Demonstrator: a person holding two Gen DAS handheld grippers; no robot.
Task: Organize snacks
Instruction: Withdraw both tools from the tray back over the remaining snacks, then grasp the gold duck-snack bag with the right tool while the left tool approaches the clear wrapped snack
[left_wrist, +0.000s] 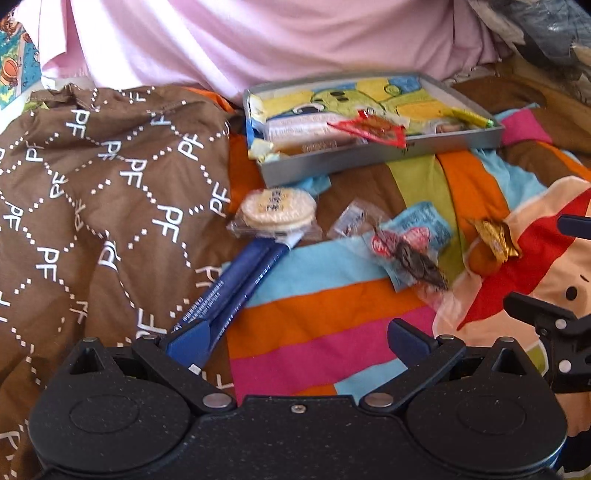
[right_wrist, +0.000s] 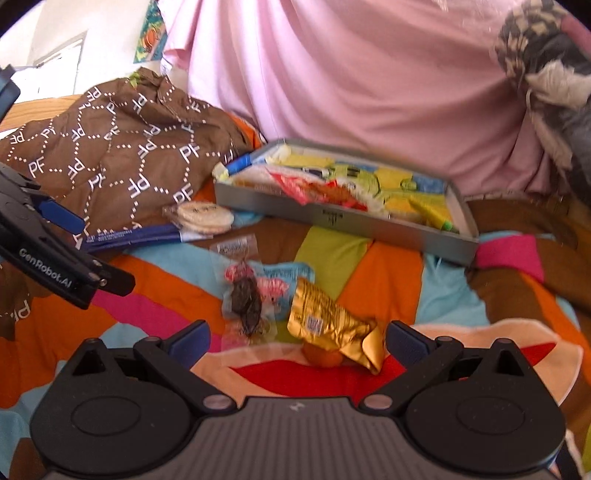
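The right hand-held gripper (right_wrist: 297, 341) is wide open and holds nothing. The gold packet (right_wrist: 332, 325) lies on the bed just ahead between its jaws, long axis slanting left-far to right-near, creased and shiny. The left hand-held gripper (left_wrist: 299, 341), also open and empty, sits farther off. Beyond lies the tin tray (right_wrist: 332, 221).

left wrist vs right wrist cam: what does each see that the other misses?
Left wrist only: nothing notable of its own.

Right wrist only: a checkered bundle of cloth at upper right and a small orange round thing under the gold wrapper.

Both: the grey tin tray with snacks in it, the round wafer pack, the blue stick packs, the dark candy in clear wrap, the brown PF cloth. Both grippers stand open, holding nothing.
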